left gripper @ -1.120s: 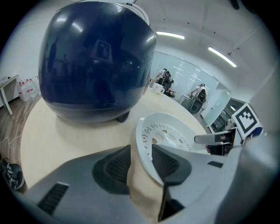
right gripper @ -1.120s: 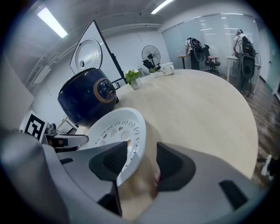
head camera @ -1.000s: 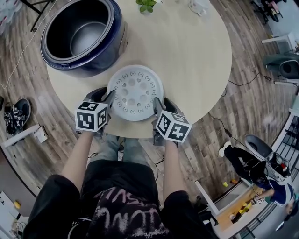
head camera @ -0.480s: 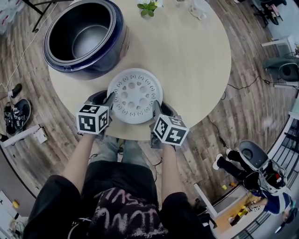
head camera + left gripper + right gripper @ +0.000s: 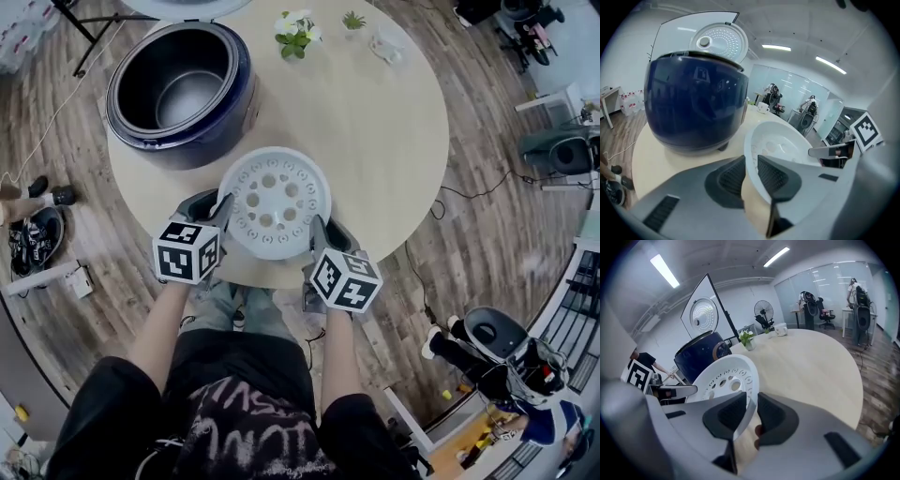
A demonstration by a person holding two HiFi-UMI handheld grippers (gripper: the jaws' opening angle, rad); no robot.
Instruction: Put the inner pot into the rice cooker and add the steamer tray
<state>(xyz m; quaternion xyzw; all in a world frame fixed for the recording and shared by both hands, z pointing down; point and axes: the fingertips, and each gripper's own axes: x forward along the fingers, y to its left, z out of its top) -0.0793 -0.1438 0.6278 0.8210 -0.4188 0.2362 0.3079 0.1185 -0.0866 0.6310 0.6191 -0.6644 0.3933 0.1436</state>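
Note:
The white steamer tray (image 5: 274, 201), round with several holes, hangs just above the near part of the table (image 5: 375, 122). My left gripper (image 5: 219, 206) is shut on its left rim (image 5: 751, 164), and my right gripper (image 5: 314, 228) is shut on its right rim (image 5: 749, 408). The dark blue rice cooker (image 5: 180, 89) stands at the far left of the table with its lid (image 5: 719, 42) raised. The metal inner pot (image 5: 183, 86) sits inside it. The cooker (image 5: 696, 105) looms close in the left gripper view and stands further off as the cooker (image 5: 701, 357) in the right gripper view.
A small plant (image 5: 294, 30), a second tiny plant (image 5: 353, 20) and a white cup (image 5: 386, 45) stand at the table's far edge. Shoes (image 5: 33, 234) lie on the wooden floor at left. Office chairs and a fan (image 5: 763, 312) stand beyond the table.
Both grippers have closed on the tray's rim and lifted it off the table. The tray now sits a little higher and nearer the cooker in the head view.

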